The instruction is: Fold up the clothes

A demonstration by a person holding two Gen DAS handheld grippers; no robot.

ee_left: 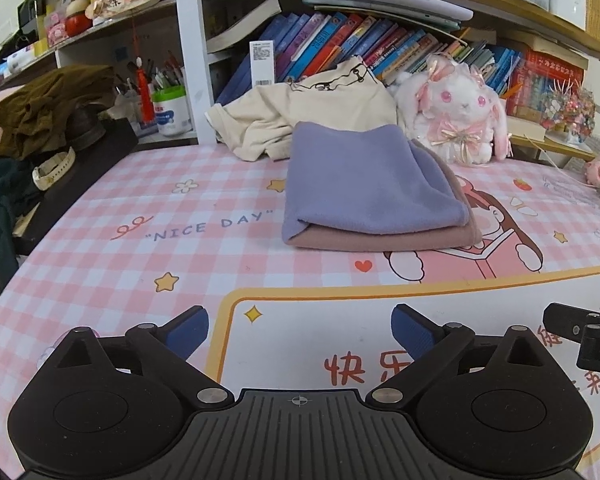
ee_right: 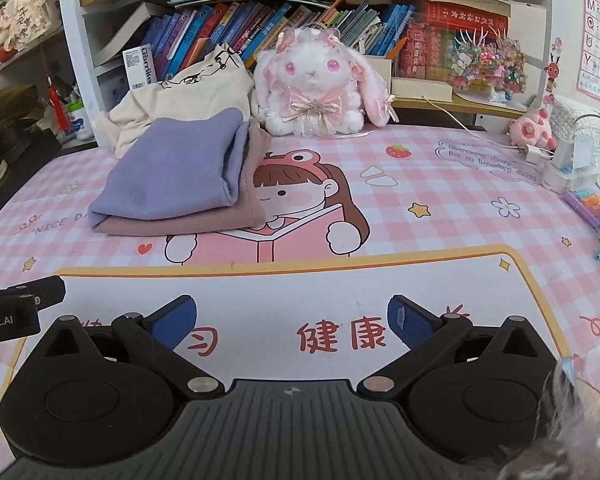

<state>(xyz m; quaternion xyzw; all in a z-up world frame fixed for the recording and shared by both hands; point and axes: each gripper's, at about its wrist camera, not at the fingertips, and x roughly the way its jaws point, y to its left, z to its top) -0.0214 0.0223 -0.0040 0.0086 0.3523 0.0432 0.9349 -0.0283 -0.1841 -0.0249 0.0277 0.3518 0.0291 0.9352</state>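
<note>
A folded purple garment [ee_left: 364, 184] [ee_right: 172, 176] lies on top of a folded mauve one [ee_left: 380, 238] [ee_right: 188, 220] on the pink checked desk mat [ee_left: 140, 240] [ee_right: 460, 240]. Behind the stack a cream garment [ee_left: 300, 116] [ee_right: 188, 96] sits crumpled against the bookshelf. My left gripper [ee_left: 300, 330] stands open near the mat's front, nothing between its blue pads. My right gripper [ee_right: 292, 320] is open too and holds nothing. Each gripper's side shows at the edge of the other's view. Both are well short of the clothes.
A white plush rabbit [ee_left: 456, 116] [ee_right: 320, 92] sits behind the stack. Books fill the shelf [ee_left: 360, 44] at the back. An olive cloth [ee_left: 48, 108] and a watch [ee_left: 54, 170] lie on a dark stand at left. Chargers and pens [ee_right: 572, 176] crowd the right edge.
</note>
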